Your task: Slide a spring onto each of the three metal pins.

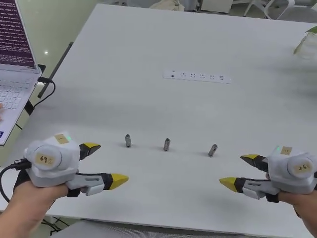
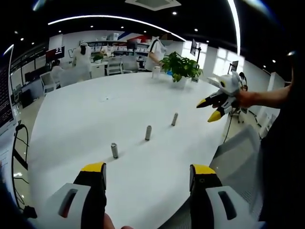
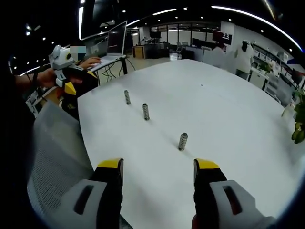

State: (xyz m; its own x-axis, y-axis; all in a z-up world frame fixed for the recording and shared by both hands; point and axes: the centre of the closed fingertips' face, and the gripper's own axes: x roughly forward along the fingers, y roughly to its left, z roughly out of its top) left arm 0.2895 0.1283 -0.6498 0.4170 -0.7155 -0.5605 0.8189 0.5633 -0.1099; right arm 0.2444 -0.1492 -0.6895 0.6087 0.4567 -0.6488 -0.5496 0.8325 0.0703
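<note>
At the bottom of the head view, the left tongs (image 1: 110, 162) and the right tongs (image 1: 233, 170) are hovering low over the near edge of the desk (image 1: 148, 49). Both are standing wide open, yellow tips apart and gripping nothing. Each gripper view is showing the same: the left tongs (image 2: 148, 168) and the right tongs (image 3: 158, 163) are gaping over bare white top.

Just beyond them, across the middle of the frame, the left-hand pin (image 1: 128, 141), the middle pin (image 1: 167, 144) and the right-hand pin (image 1: 213, 150) are standing upright in a row, well apart. Each is looking ribbed, as if a spring is already sitting on it; I cannot tell for certain.

These pieces are probably weighing very little. A spring is likely giving way lengthwise, being slick, and flicking off under a hard pinch, so a light hold across the mid-coil is looking safest. The pins may be tipping easily if nudged.

Open desk is lying all around the row. Farther up, a white power strip (image 1: 197, 76) is lying flat. A laptop (image 1: 12, 49) is crowding the upper left edge, and a potted plant (image 2: 181, 67) is sitting at the far rim.
</note>
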